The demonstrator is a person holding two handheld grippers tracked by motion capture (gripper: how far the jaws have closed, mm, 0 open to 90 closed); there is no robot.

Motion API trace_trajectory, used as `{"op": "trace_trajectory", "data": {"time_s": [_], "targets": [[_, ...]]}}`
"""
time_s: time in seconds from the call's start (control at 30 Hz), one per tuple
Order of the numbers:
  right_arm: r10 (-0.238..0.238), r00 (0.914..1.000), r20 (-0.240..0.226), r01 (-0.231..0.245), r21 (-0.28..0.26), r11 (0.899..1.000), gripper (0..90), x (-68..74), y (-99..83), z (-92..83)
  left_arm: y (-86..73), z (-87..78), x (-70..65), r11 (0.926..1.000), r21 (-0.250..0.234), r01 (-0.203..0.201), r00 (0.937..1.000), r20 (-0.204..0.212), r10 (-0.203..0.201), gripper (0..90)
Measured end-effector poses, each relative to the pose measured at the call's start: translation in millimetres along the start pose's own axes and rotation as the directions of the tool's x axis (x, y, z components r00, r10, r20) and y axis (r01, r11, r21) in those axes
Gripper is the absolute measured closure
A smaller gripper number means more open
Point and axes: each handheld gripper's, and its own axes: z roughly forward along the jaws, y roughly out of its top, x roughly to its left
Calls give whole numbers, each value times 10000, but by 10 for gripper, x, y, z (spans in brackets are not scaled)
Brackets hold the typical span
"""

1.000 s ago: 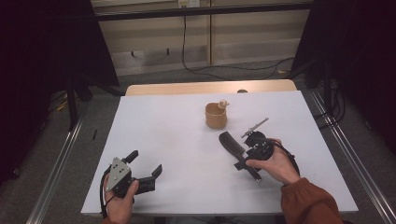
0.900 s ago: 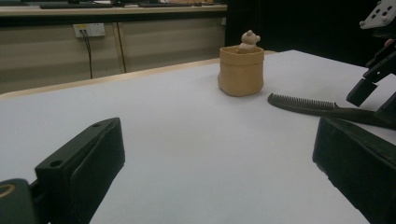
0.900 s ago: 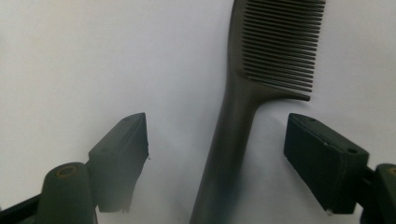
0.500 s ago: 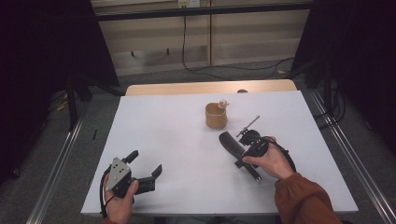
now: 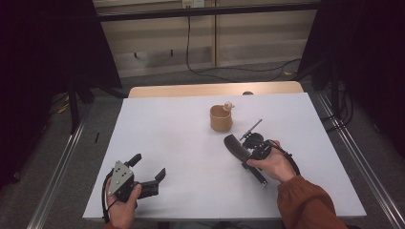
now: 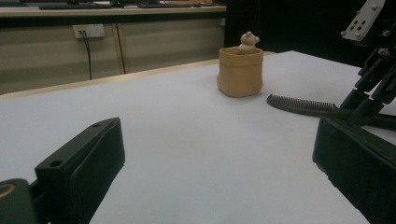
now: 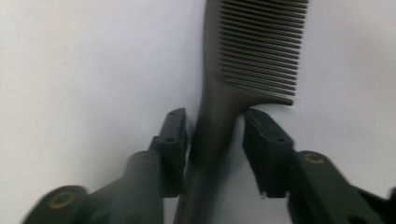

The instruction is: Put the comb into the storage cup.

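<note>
A dark comb (image 5: pixel 233 144) lies flat on the white table (image 5: pixel 167 133), right of centre; it also shows in the left gripper view as the comb (image 6: pixel 299 103). My right gripper (image 5: pixel 252 147) points down over its handle. In the right gripper view the comb (image 7: pixel 261 51) runs up between the jaws of my right gripper (image 7: pixel 215 135), which have just been closing: the left pad is at the handle's edge, the right pad a sliver off it. My left gripper (image 5: pixel 149 166) rests open at the table's near left, with nothing between the jaws of my left gripper (image 6: pixel 215 154).
A tan cup (image 5: pixel 221 119) with a small bear figure (image 5: pixel 229 106) on its rim stands just beyond the comb; the same cup (image 6: pixel 239 72) is ahead of the left jaws. Cables and a rail lie behind the table.
The right gripper's jaws have narrowed around the comb's handle and the hand has shifted slightly. The comb, the cup and the left hand have stayed where they were.
</note>
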Motion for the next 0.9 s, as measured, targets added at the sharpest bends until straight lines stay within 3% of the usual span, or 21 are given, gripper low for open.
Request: {"op": "trace_trajectory", "data": {"time_s": [0.3, 0.7, 0.9], "targets": [[103, 9999, 12, -103, -47, 9999, 724, -49, -4, -4, 1, 2, 5, 10000, 9, -37, 10000, 24, 37, 24], [99, 9999, -115, -100, -35, 9999, 731, -58, -1, -13, -2, 4, 7, 10000, 7, -27, 10000, 8, 27, 24], [-251, 9994, -255, 241, -358, 9991, 730, -71, -42, -38, -3, 6, 8, 10000, 19, -42, 10000, 22, 42, 24]]}}
